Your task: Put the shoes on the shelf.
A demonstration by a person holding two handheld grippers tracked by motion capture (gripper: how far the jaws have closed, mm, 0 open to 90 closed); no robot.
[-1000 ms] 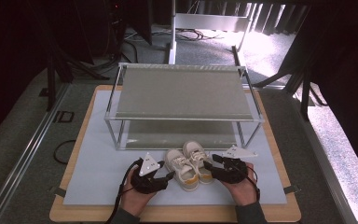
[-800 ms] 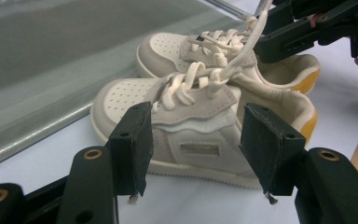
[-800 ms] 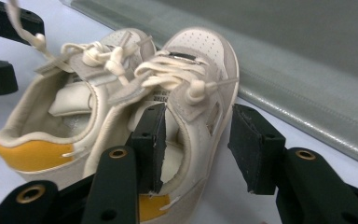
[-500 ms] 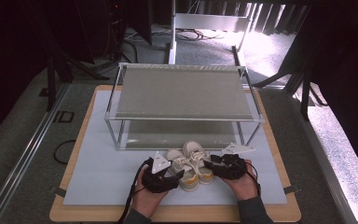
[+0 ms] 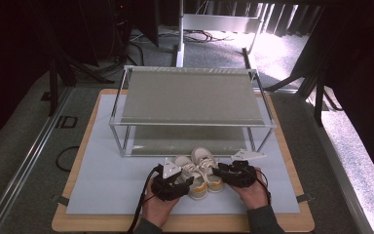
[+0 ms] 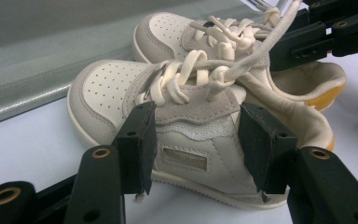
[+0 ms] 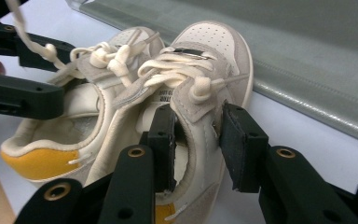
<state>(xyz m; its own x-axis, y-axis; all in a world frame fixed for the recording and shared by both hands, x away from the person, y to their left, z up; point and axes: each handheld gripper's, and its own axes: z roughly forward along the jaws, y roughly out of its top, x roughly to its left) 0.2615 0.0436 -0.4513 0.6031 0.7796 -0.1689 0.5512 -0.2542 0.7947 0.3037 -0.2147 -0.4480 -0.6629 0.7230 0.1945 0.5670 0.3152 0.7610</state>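
1. The pair of small cream sneakers stands side by side on the white mat (image 5: 102,195), near the person's edge of the table, just in front of the metal shelf rack (image 5: 190,105). Their toes point toward the rack.

2. The left gripper (image 6: 196,140) has its jaws around the side of the left sneaker (image 6: 186,154). They have just been closing, and the pads seem to stand beside the leather wall at the lacing; whether they press already, one cannot tell surely.

3. The right gripper (image 7: 193,135) pinches the side wall of the right sneaker (image 7: 205,93): one pad is inside the opening and one outside (a grip on the collar edge). Its jaws also have just been closing.

4. Such a shoe is probably light, with a stiff rubber sole and soft upper part. The padded collar will give under pressure, so the grip may sink a little but should not slip.

5. The loose laces (image 6: 242,51) are the risk; they can catch on a jaw or on the other gripper.

6. A good hold is the side wall by the eyelets, or the collar.
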